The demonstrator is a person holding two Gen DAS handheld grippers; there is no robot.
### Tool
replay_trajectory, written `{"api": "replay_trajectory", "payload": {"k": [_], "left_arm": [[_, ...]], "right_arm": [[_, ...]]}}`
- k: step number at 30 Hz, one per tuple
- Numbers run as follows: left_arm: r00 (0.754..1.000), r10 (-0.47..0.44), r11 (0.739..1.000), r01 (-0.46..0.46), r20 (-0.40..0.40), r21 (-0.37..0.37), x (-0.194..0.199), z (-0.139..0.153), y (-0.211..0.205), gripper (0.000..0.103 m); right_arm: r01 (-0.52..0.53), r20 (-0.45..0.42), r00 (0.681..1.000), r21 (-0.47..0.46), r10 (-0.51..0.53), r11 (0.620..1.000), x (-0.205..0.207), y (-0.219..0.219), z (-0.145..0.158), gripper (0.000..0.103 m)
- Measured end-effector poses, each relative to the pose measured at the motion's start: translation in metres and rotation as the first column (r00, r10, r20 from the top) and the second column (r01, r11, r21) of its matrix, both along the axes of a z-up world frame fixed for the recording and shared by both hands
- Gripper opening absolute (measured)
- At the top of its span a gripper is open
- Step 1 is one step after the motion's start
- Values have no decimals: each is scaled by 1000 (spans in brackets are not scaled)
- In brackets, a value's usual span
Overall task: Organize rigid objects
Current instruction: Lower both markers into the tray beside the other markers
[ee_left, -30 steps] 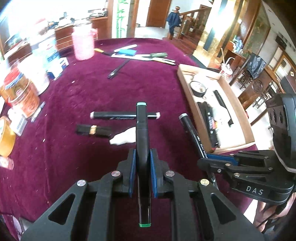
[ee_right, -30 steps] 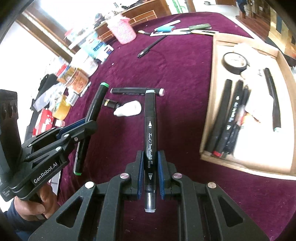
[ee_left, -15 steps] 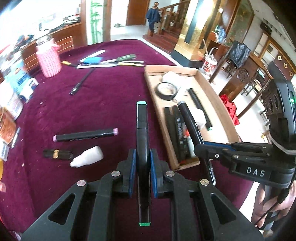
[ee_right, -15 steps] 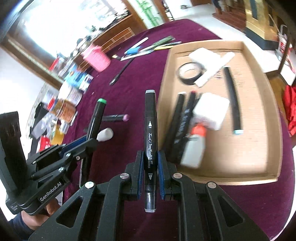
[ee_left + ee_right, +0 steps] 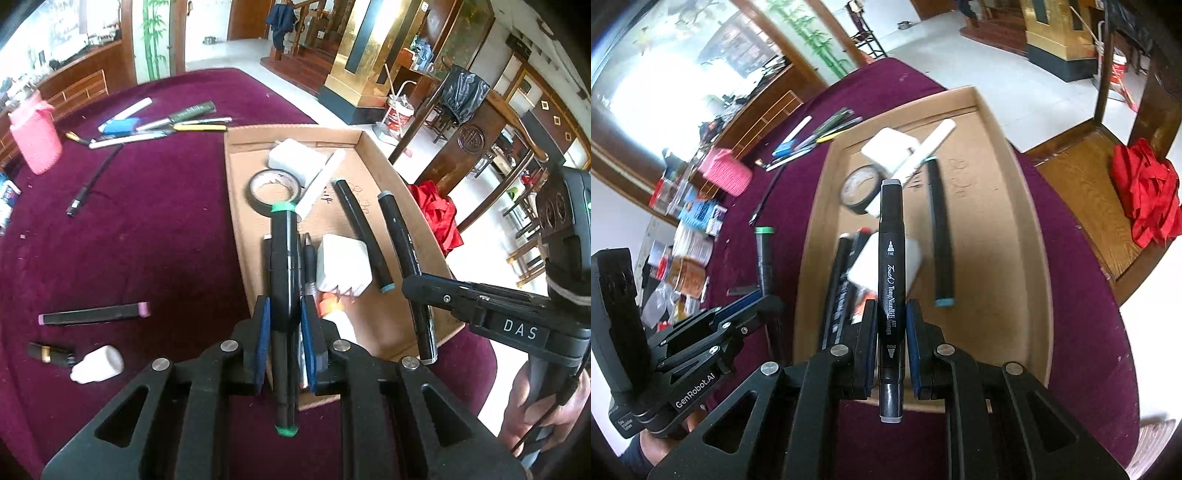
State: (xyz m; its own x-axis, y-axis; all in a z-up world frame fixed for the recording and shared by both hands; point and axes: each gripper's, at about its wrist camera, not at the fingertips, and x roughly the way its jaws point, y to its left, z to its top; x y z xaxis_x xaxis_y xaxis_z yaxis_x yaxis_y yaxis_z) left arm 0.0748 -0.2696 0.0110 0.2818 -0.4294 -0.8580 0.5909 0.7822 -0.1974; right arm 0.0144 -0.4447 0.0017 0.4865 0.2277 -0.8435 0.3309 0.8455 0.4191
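My left gripper (image 5: pixel 284 332) is shut on a black marker with green caps (image 5: pixel 283 266), held over the near left part of the cardboard tray (image 5: pixel 402 177). My right gripper (image 5: pixel 891 339) is shut on a black marker with grey caps (image 5: pixel 892 266), held over the tray's near edge (image 5: pixel 1034 258). In the tray lie a roll of black tape (image 5: pixel 274 194), white blocks (image 5: pixel 343 264), several black markers (image 5: pixel 364 236) and a white stick (image 5: pixel 321 182). Each gripper shows in the other's view, the right one (image 5: pixel 417 288) and the left one (image 5: pixel 764 295).
On the maroon tablecloth (image 5: pixel 147 229) left of the tray lie a pink-capped marker (image 5: pixel 94 314), a small white bottle (image 5: pixel 98 369), a black and gold tube (image 5: pixel 50 352) and a pen (image 5: pixel 92 181). A pink container (image 5: pixel 35 142) and several pens (image 5: pixel 162 123) are at the back.
Both grippers have moved to the right with their markers, from over the cloth to over the near end of the tray. The loose items on the cloth have not moved.
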Motion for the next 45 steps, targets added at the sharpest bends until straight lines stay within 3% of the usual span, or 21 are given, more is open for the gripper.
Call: {"api": "replay_trajectory", "payload": {"k": [8, 20, 34, 40, 42, 44, 45], "left_arm": [[1000, 1, 999, 0, -14, 44, 13, -24, -14, 13], [1000, -2, 1000, 2, -30, 18, 22, -44, -24, 13], [999, 26, 999, -27, -36, -45, 38, -53, -36, 14], [998, 27, 997, -31, -54, -67, 32, -35, -24, 15], [998, 34, 996, -39, -51, -81, 27, -26, -14, 19], [997, 55, 993, -59, -48, -98, 22, -16, 1, 38], [997, 66, 991, -71, -46, -110, 20, -13, 9, 43]], "right_arm": [[9, -22, 1000, -9, -9, 1000, 7, -12, -10, 13], [37, -92, 995, -18, -38, 999, 20, -19, -33, 13], [32, -73, 997, -67, -37, 997, 16, -17, -15, 18], [39, -38, 998, -42, -41, 998, 13, -13, -3, 18], [32, -24, 999, -31, -32, 999, 13, -6, 0, 18], [21, -15, 1000, -18, -21, 1000, 13, 1, 2, 18], [14, -9, 1000, -11, -14, 1000, 14, 6, 3, 18]]}}
